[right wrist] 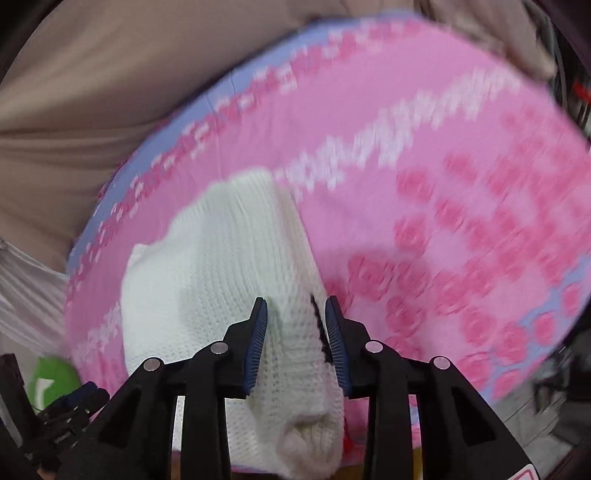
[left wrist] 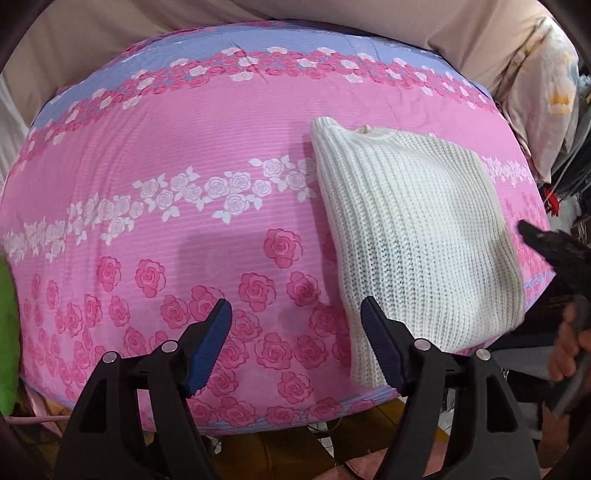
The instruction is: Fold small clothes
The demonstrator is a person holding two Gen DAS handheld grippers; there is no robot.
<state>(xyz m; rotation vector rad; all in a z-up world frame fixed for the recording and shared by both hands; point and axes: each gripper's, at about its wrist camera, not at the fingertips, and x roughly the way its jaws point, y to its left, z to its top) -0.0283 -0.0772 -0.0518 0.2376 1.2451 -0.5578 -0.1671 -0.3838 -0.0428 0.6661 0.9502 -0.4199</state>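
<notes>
A white knit sweater (left wrist: 410, 229) lies folded on the pink rose-print quilt (left wrist: 184, 155), at its right side near the front edge. My left gripper (left wrist: 295, 314) is open and empty, above the quilt just left of the sweater's near corner. My right gripper (right wrist: 295, 314) is open, its jaws on either side of a bunched fold of the sweater (right wrist: 236, 266) with a gap on both sides. The right wrist view is blurred by motion. The right gripper (left wrist: 532, 236) also shows in the left wrist view, at the sweater's right edge.
The quilt (right wrist: 424, 155) covers a raised surface, with beige bedding (left wrist: 110, 29) behind it. A floral pillow (left wrist: 546, 92) lies at the back right. A green object (left wrist: 7, 332) sits at the left edge. The floor shows below the quilt's front edge.
</notes>
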